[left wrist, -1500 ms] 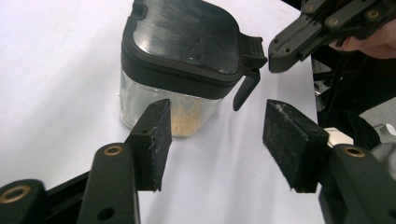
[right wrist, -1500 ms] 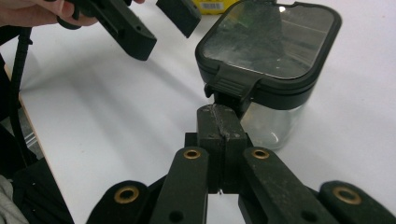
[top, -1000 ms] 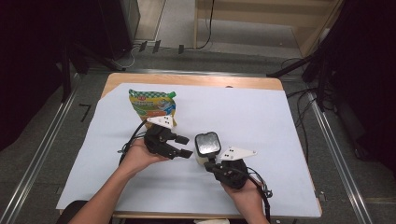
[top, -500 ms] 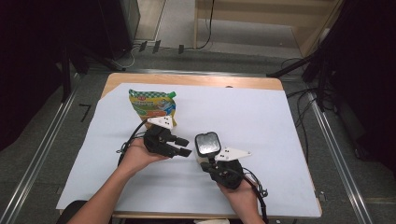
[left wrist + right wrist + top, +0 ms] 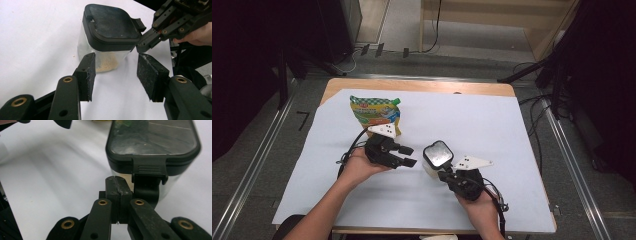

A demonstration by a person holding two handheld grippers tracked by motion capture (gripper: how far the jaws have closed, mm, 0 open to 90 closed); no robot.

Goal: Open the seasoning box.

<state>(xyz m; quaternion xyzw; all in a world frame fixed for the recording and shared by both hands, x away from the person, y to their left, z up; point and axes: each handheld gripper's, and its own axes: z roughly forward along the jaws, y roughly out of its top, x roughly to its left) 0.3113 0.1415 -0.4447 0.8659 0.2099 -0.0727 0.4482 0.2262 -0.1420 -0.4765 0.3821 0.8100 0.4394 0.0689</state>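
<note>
A clear container with a black clip lid and a little pale grain in its bottom stands on the white sheet; in the high view the container is mid-table. My left gripper is open, its jaws have just been opening a little, and the container stands just ahead of them, not between the pads. In the high view the left gripper points right at it. My right gripper is shut on nothing, its tips beside the lid's latch. From the high view the right gripper is below the container.
A green and yellow snack pouch lies at the back left, behind my left hand. The white sheet covers the wooden table. Cables trail from both grippers. Metal rails and dark equipment flank the table.
The right hand has edged slightly beside the container. The left hand, the container and the pouch stay where they were.
</note>
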